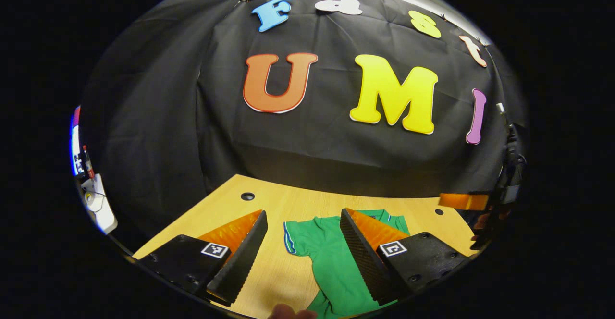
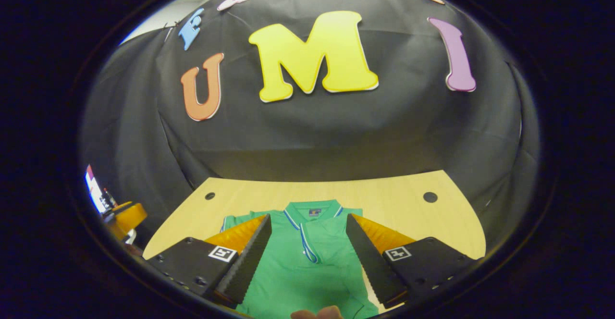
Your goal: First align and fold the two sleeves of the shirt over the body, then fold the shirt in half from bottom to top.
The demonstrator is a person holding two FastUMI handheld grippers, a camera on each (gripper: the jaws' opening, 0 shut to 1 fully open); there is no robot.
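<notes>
Looking along the left gripper view:
Left gripper (image 1: pixel 303 247): its two fingers stand wide apart above the table, holding nothing.
Shirt (image 1: pixel 331 256): green, spread flat on the wooden table (image 1: pixel 269 203); one short sleeve with a striped cuff points toward the gap between the fingers, and the body runs under the finger on the right side of this view.
Table holes: one dark round hole (image 1: pixel 247 196) lies beyond the shirt's sleeve near the table's far edge, another (image 1: pixel 439 212) beyond the shirt's other shoulder.
Right gripper (image 1: pixel 463 201): seen at the edge of the view, past the shirt's far shoulder; whether it is parted or closed cannot be told here.
Fingertip (image 1: pixel 288 312): part of a person's hand shows at the bottom edge, just beside the shirt's body.

Looking along the right gripper view:
Right gripper (image 2: pixel 308 249): fingers spread wide, empty, hovering over the shirt (image 2: pixel 307 266).
Shirt: collar toward the table's (image 2: pixel 384 199) far edge, placket with striped trim running down between the fingers; both sleeves lie spread out to the sides, unfolded.
Table holes: one (image 2: pixel 210 196) beyond the shirt's shoulder on the left of this view, one (image 2: pixel 430 197) well apart from the shirt on the other side.
</notes>
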